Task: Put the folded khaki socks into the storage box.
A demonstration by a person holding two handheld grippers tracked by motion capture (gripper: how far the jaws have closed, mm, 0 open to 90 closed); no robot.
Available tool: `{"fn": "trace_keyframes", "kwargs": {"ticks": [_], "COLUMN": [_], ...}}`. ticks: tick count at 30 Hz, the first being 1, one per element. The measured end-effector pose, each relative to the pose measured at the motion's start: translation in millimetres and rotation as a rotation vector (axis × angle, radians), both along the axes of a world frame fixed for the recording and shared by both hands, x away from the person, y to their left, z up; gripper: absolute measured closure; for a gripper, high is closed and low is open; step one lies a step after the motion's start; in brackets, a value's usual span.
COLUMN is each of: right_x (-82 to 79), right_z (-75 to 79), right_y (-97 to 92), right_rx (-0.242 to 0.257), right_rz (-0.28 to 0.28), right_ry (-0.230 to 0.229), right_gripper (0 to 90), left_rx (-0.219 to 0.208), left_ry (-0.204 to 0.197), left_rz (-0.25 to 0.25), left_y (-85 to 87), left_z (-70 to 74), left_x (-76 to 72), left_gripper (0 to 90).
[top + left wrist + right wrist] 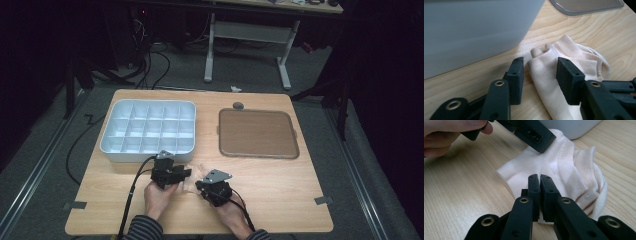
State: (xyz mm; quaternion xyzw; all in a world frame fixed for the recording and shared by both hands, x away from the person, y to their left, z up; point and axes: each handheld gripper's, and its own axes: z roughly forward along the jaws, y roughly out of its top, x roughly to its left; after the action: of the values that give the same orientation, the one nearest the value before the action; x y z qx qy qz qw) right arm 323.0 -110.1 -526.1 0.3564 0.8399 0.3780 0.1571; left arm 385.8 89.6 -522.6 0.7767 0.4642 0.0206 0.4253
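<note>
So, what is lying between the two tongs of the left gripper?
A fold of the cream sock lies between the left gripper tongs, seen in the left gripper view. They stand apart beside the cloth, not yet pressing it.

- A rectangular table with a light, pale-grained wooden top (280,190) carries everything; it stands on grey carpeted floor (360,190).
- A pale grey plastic organiser tray (148,150), divided into a grid of small compartments, lies on the far left part of the top.
- A flat brown rectangular lid with rounded corners and a grey rim (258,133) lies on the far right part, well apart from the organiser tray.
- A small cream knitted sock (574,53), crumpled with its ribbed cuff folded, lies on the wood near the front edge, just in front of the organiser tray's near wall.
- Two short strips of grey tape (74,205) stick to the top near its front corners.
</note>
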Motion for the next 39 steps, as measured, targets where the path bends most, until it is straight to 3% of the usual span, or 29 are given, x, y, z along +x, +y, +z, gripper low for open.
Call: {"fn": "trace_keyframes", "kwargs": {"ticks": [5,13,23,33,39], "right_x": [-1.8,-5.1,-7.7,-9.6,-7.6], "right_z": [-0.8,-1.0,-1.9,0.4,9.1], "right_y": [-0.7,-2.4,-2.5,6.3,4.6], "right_rx": [0.001,0.002,0.014,0.009,0.041], "right_rz": [0.008,0.013,0.012,0.036,0.033], "right_ry": [0.0,0.004,0.002,0.012,0.001], "right_gripper": [88.3,88.4,88.1,86.0,85.2], "left_rx": [-0.016,-0.002,-0.01,-0.032,-0.029], "left_ry": [0.01,0.02,0.017,-0.033,-0.032], "left_rz": [-0.009,-0.03,-0.034,-0.042,-0.048], "left_y": [-1.4,-3.4,0.0,4.0,8.3], "left_z": [-1.7,-2.8,0.5,12.8,16.0], "left_x": [0.9,-0.3,-4.3,-17.6,-19.8], "left_gripper": [67.6,83.9,85.7,85.7,85.8]}}
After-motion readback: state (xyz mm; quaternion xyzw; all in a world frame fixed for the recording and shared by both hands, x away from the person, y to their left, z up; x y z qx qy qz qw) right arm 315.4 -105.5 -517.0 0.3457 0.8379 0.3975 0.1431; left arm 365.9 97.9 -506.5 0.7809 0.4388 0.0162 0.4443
